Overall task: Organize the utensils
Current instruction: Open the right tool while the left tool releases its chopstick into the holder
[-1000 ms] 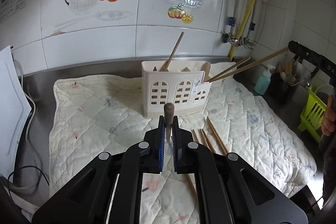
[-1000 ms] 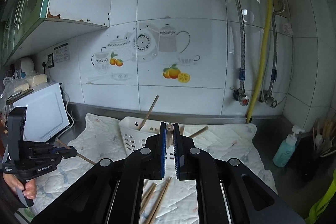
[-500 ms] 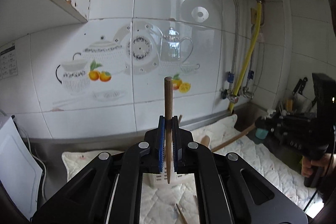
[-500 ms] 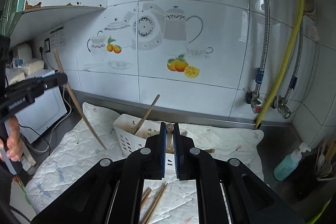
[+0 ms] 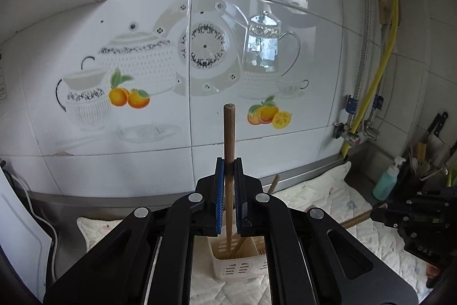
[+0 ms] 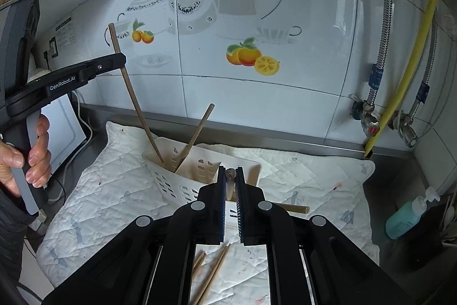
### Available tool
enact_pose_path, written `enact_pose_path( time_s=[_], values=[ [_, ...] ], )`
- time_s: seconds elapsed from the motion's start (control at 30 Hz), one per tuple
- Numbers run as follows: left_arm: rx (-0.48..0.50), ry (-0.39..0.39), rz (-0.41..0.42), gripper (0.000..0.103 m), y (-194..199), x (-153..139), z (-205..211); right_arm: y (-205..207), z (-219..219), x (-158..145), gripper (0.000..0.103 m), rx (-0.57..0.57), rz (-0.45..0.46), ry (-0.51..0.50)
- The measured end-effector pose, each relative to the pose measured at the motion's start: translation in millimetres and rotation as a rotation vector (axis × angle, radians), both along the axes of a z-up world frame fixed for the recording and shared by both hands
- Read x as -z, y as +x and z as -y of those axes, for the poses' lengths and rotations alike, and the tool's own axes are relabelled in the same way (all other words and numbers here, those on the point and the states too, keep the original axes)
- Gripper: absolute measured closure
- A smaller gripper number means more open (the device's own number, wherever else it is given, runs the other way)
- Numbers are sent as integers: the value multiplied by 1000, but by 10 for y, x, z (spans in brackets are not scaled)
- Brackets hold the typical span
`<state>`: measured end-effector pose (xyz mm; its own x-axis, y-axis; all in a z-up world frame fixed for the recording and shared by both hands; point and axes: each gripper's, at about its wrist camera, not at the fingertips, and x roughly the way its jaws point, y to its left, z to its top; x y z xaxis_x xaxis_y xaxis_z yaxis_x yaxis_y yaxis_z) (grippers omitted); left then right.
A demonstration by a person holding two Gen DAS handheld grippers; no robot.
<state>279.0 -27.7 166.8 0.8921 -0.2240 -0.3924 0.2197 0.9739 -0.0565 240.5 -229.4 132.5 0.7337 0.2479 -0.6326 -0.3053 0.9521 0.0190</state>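
Note:
My left gripper is shut on a wooden chopstick that stands upright. Its lower tip reaches down into the white slotted caddy. In the right wrist view the left gripper holds that chopstick slanted into the left compartment of the caddy. A second chopstick leans in the same compartment. My right gripper is shut on a chopstick end, just in front of the caddy. Several loose chopsticks lie on the quilted mat below it.
A person's hand grips the left handle. A white appliance stands left of the mat, a teal soap bottle and a dark utensil rack to the right. Pipes and a yellow hose run down the tiled wall.
The left gripper rose with its chopstick, turned it upright and brought its tip into the caddy. The right gripper moved closer to the caddy and tilted downward.

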Motion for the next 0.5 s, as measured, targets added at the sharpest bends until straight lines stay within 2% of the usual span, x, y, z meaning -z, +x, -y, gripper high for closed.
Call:
enact_pose_path(
  time_s=[0.33, 0.5],
  values=[
    [-2, 2, -86, 96, 238, 306, 19, 12, -3, 41, 96, 4, 12, 2],
    [-3, 1, -94, 95, 183, 323, -9, -126, 33, -29, 89, 12, 50, 13]
  ],
)
